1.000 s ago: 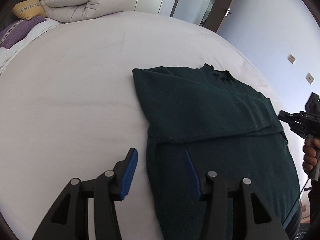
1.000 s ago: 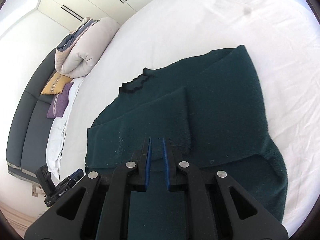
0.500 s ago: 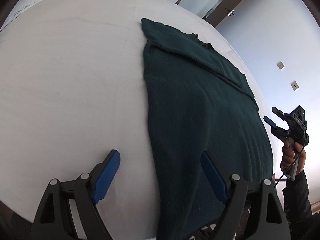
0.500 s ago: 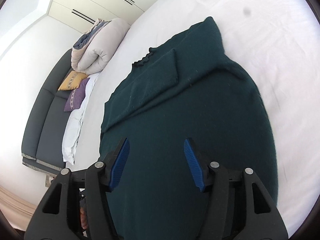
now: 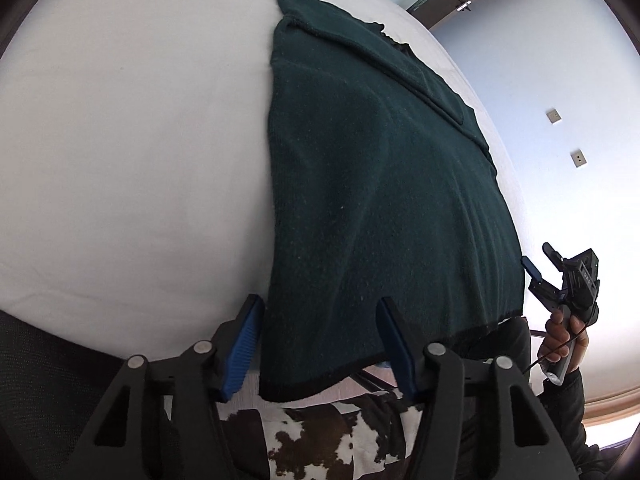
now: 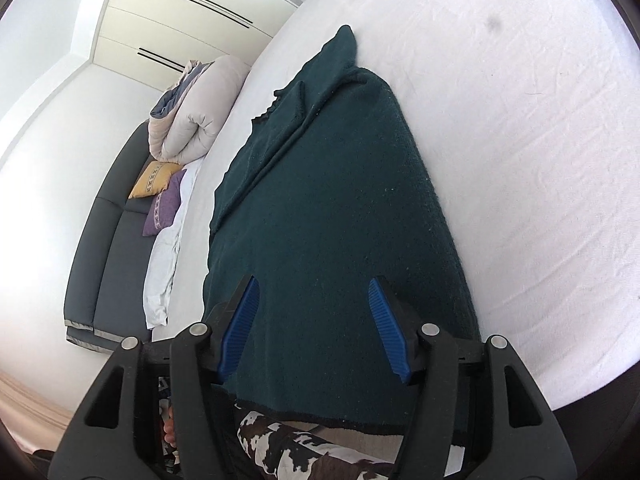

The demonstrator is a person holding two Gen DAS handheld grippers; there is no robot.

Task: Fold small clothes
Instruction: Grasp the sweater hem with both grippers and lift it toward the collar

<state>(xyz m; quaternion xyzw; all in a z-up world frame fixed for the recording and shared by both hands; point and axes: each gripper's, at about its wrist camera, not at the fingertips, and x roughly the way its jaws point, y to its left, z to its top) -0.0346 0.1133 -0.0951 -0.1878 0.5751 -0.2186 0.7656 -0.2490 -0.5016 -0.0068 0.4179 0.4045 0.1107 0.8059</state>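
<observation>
The dark green sweater (image 5: pixel 380 184) lies flat on the white bed (image 5: pixel 120 140), with its neck at the far end and its bottom hem hanging a little over the near edge. Both sleeves look folded in across the chest at the far end, so the first part of the folding seems done. The body is not yet folded up, so the long fold from near to far is what is left, and maybe one more after that. The left gripper (image 5: pixel 320 344) has its jaws wide and holds nothing; it sits at the near left corner of the hem. The right gripper (image 6: pixel 314 324) also has its jaws wide and empty, over the near part of the sweater. It is hard to tell if the fingers touch the cloth or just hover. A rolled-up duvet (image 6: pixel 192 116) and two pillows (image 6: pixel 160 192) sit far off to the left.
</observation>
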